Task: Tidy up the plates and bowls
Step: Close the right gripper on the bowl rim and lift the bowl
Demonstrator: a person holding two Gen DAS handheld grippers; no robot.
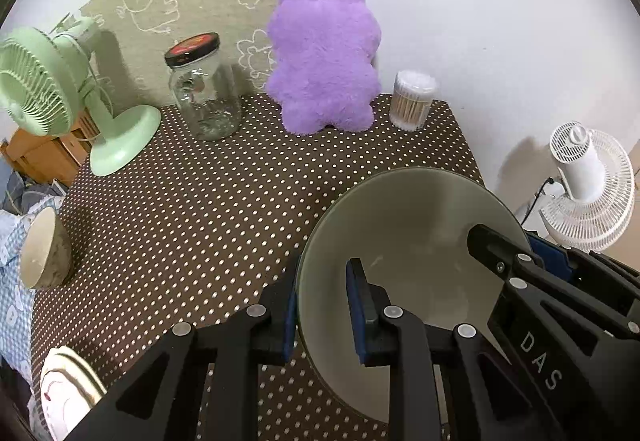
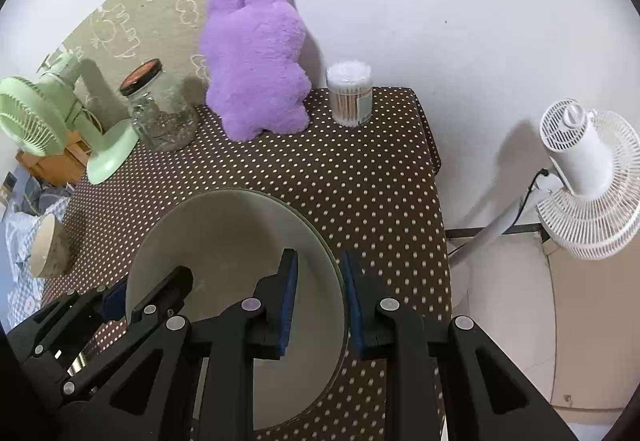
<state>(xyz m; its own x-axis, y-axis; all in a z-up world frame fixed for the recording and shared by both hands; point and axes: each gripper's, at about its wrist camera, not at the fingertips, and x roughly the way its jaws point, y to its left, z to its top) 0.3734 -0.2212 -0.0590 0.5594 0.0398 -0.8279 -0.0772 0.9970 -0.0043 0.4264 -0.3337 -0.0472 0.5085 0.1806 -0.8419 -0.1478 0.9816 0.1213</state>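
A large pale grey-green bowl stands on the dotted brown tablecloth. My left gripper straddles its left rim, one finger inside and one outside, with a gap showing. My right gripper straddles its right rim the same way, and shows in the left wrist view. A small cream bowl with a rough grey outside lies on its side at the table's left edge. A white plate with a pink pattern sits at the near left corner.
At the back of the table stand a green desk fan, a glass jar with a black lid, a purple plush toy and a tub of cotton swabs. A white floor fan stands off the right edge.
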